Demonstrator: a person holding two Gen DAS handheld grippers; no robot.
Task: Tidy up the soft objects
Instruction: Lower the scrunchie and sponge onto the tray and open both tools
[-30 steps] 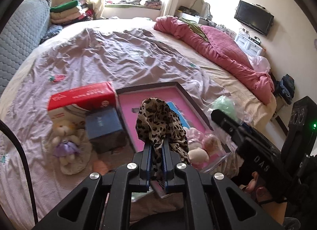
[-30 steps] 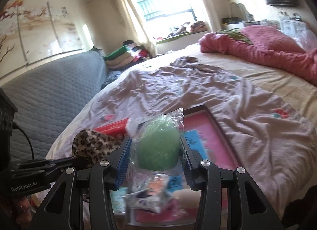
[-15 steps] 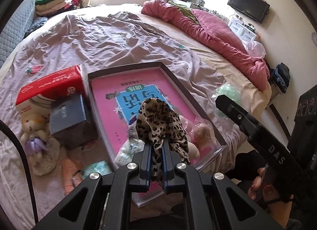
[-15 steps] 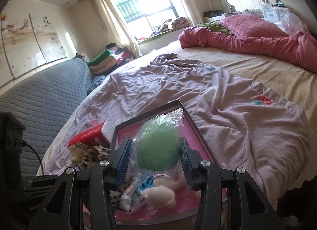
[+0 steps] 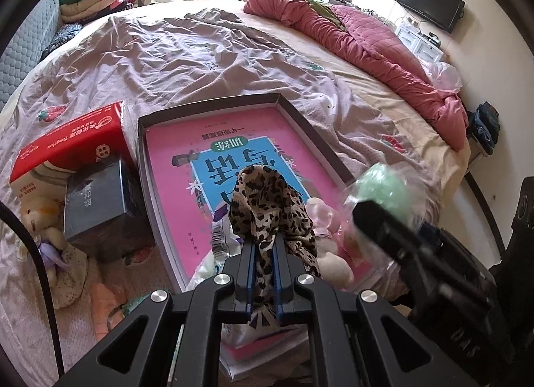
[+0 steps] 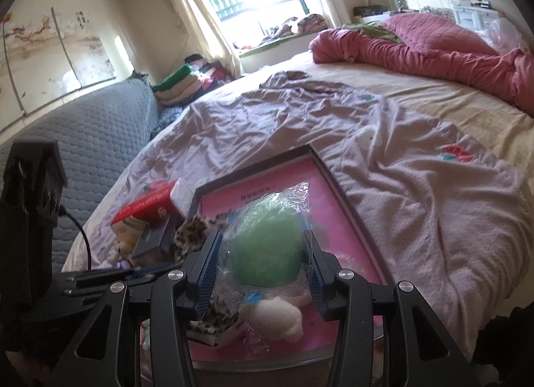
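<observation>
My left gripper (image 5: 263,247) is shut on a leopard-print cloth (image 5: 267,207), which stands up above the near end of a shallow dark-framed box (image 5: 213,103) lined with a pink book. My right gripper (image 6: 263,250) is shut on a green soft ball in a clear plastic bag (image 6: 267,250), held over the same box (image 6: 337,186). In the left wrist view the green ball (image 5: 380,183) shows blurred at the right, at the box's right edge. A white plush toy (image 6: 277,317) and other bagged soft items (image 5: 320,220) lie in the box's near end.
Left of the box stand a red-and-white carton (image 5: 70,140) and a dark blue box (image 5: 103,207), with a small plush bear (image 5: 43,220) beside them. A rumpled lilac sheet (image 5: 187,56) covers the bed. A red quilt (image 5: 373,43) lies at the far right.
Both grippers have come down and forward over the box, each still gripping its item. The box and pink book now fill more of the left wrist view.
</observation>
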